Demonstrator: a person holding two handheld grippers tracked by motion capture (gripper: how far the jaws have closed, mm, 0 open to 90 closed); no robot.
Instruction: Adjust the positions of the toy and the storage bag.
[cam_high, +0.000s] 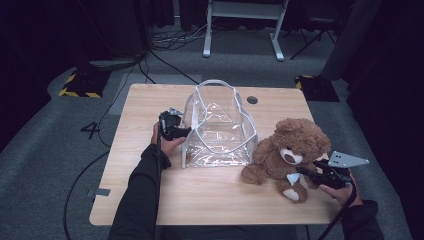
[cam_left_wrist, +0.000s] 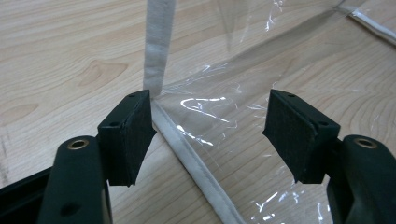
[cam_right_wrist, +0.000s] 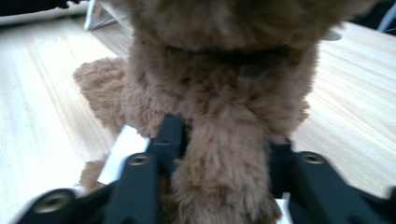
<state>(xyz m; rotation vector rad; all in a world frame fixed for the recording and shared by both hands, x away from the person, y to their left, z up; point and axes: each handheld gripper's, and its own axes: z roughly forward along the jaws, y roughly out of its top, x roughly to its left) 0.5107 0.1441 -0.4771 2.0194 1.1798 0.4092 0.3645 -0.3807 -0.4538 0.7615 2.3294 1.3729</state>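
At centre we spread the left claw (cam_left_wrist: 208, 140) astride the clear bag (cam_high: 220, 132) rim, ready to pinch, while at lower right the right claw (cam_right_wrist: 224, 154) loosely flanks the teddy bear (cam_high: 287, 152) limb before a firmer grip.

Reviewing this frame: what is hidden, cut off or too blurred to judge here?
- Right gripper view: the right gripper has fingers sunk in the teddy bear's fur; pad contact is hidden, and the bear's head is cut off by the top edge.
- Left gripper view: the clear bag runs past the edges.
- High view: the left gripper is too small to judge.
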